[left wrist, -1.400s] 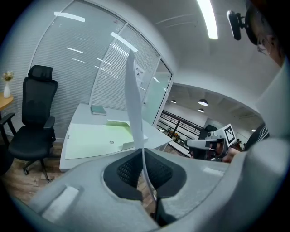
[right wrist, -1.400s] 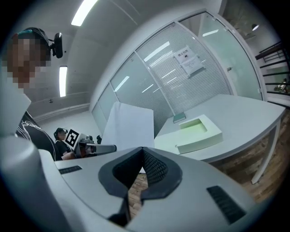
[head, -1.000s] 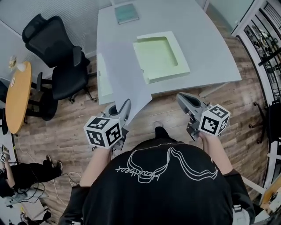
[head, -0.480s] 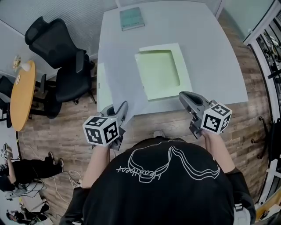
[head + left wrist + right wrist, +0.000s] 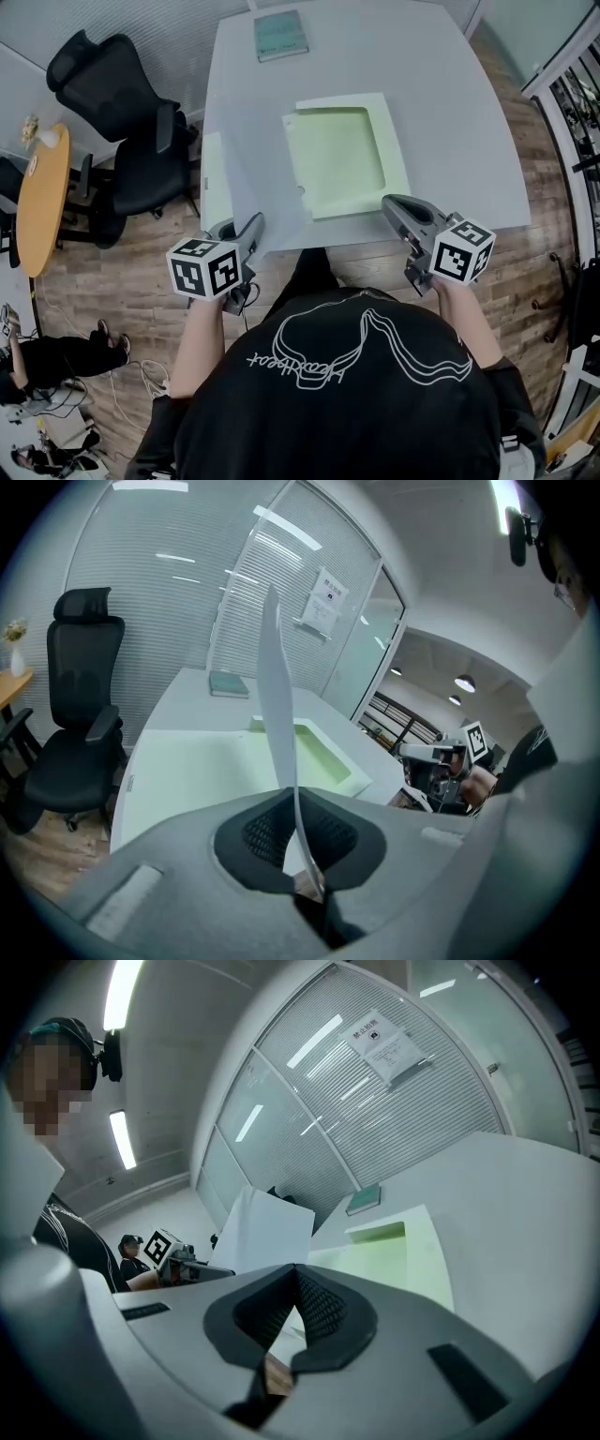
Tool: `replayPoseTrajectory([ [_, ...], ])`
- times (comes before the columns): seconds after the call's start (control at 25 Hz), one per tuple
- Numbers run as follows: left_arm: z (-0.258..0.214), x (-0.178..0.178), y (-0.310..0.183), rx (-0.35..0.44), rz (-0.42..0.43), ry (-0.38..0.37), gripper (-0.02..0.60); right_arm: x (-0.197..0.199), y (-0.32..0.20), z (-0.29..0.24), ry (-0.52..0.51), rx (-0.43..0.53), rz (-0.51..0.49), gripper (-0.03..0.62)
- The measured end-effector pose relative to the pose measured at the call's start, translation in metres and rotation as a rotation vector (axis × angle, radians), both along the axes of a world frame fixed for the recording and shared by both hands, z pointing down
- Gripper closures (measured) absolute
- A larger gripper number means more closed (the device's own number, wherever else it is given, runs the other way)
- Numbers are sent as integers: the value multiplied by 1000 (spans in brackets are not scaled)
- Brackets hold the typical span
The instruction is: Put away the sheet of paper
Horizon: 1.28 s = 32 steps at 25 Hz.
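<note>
The sheet of paper (image 5: pixel 255 164) is white and is pinched at its near corner by my left gripper (image 5: pixel 247 232), which is shut on it. The sheet stretches out over the left part of the grey table (image 5: pixel 450 122), beside a pale green file box (image 5: pixel 345 155) with a shallow recess. In the left gripper view the sheet (image 5: pixel 277 700) rises edge-on from the left gripper (image 5: pixel 305 874). My right gripper (image 5: pixel 397 212) hovers at the table's near edge, right of the box, shut and empty. In the right gripper view the right gripper (image 5: pixel 281 1335) is pressed together with the sheet (image 5: pixel 263 1232) beyond it.
A teal book (image 5: pixel 279 36) lies at the table's far side. A black office chair (image 5: pixel 122 122) and an orange round table (image 5: pixel 37 197) stand to the left. A person (image 5: pixel 37 366) crouches on the wooden floor at lower left. A railing (image 5: pixel 577 84) runs on the right.
My left gripper has moved left and a little nearer the table edge, carrying the sheet with it. The table now sits closer in view. The right gripper has hardly moved.
</note>
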<state>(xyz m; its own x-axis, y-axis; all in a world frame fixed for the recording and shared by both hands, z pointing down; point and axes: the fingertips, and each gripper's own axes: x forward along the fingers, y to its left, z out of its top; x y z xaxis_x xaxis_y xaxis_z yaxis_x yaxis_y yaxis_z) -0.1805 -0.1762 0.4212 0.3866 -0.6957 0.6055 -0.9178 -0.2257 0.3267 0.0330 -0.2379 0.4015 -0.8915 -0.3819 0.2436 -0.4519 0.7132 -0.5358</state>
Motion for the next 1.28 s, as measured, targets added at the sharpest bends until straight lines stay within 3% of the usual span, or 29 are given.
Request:
replayPoseTrajectory([
  [0.84,50,-23,-28,-109,44,108,572,-37,-19,27,46,-76,-7,585],
  [1.28,82,-28,-47,-175,60,101,572,-37,-27,45,60,-122,16,585],
])
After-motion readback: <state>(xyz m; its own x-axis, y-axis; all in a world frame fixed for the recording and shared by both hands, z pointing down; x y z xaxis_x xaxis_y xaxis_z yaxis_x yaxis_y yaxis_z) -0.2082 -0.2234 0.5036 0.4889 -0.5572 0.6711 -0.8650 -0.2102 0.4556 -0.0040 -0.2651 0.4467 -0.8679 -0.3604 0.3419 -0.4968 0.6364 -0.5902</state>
